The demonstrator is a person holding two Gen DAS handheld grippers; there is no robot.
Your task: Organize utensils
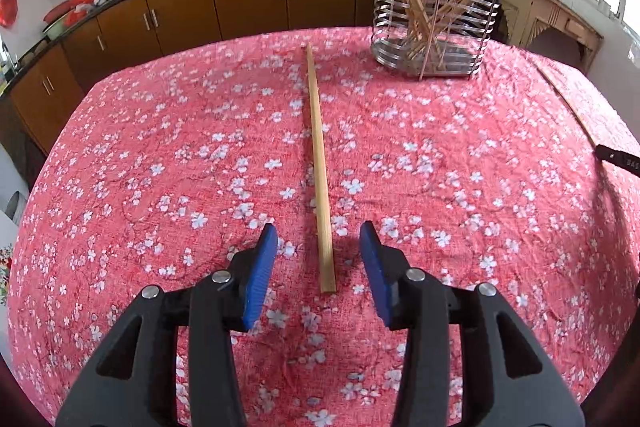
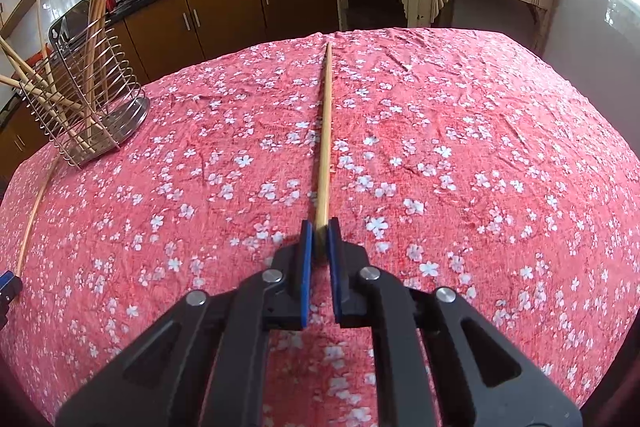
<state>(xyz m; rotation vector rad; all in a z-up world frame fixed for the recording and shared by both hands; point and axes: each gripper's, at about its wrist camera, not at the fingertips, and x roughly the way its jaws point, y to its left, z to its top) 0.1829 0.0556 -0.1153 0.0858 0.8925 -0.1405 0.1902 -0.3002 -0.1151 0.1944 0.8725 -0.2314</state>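
Bamboo-pale and thin, the long wooden chopstick [image 1: 320, 167] at centre frame on my red flowered desk [image 1: 160, 147] looks light, stiff and slippery; my left jaws [image 1: 319, 247] stand spread astride its near end, the best hold. My right jaws [image 2: 319, 233] pinch a second wooden chopstick [image 2: 325, 131] by its end, with the wire utensil holder [image 2: 86, 107] at left.

Almost nothing here can be read. In the left wrist view, far off to the right of the left tool [image 1: 319, 239], a black tip [image 1: 618, 158] pokes in at the picture's edge and carries a few small pale marks that look like letters or digits, too small and cut off to make out. The bottles and packets on the far shelf, beyond the right tool [image 2: 319, 227], bear labels too blurred to read.
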